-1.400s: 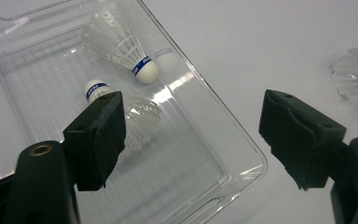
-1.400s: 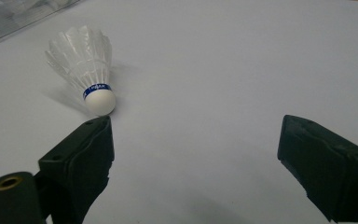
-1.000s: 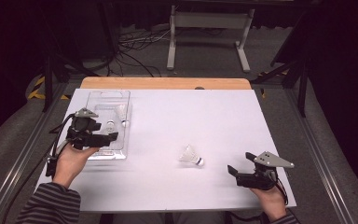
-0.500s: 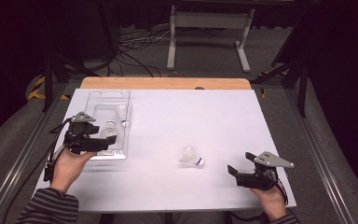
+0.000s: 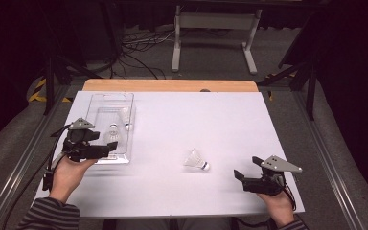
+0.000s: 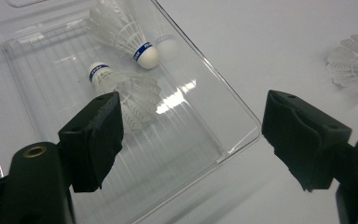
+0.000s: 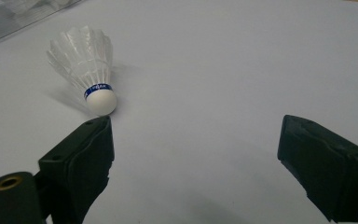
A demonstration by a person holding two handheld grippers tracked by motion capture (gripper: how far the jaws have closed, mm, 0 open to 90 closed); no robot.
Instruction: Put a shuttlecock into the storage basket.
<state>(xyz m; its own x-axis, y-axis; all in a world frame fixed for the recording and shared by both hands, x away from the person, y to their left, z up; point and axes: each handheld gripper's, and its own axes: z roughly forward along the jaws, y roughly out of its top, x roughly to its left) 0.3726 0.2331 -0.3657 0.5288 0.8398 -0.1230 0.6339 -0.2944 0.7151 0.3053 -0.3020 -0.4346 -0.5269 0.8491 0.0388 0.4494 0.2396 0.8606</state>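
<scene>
A clear plastic tray point(image 5: 101, 106) lies at the left of the white table and holds two white shuttlecocks point(image 5: 111, 134) point(image 5: 126, 117). In the left gripper view both shuttlecocks point(image 6: 126, 89) point(image 6: 121, 28) lie inside the tray point(image 6: 200, 126), corks with blue bands. My left gripper point(image 5: 106, 149) is open over the tray's near end, nothing between its jaws. A third shuttlecock point(image 5: 196, 159) lies on its side on the table's middle. In the right gripper view this shuttlecock point(image 7: 85, 65) is ahead and to the left. My right gripper point(image 5: 238, 175) rests open near the front right.
The white sheet point(image 5: 211, 124) covers the table, with a wooden strip point(image 5: 170, 85) along the far edge. A metal stand point(image 5: 213, 21) and cables point(image 5: 139, 43) are on the floor beyond. Metal rails point(image 5: 333, 158) run along both sides.
My left gripper has drawn back toward the person and slightly left along the tray's near end. The right gripper and the loose shuttlecock have stayed put.
</scene>
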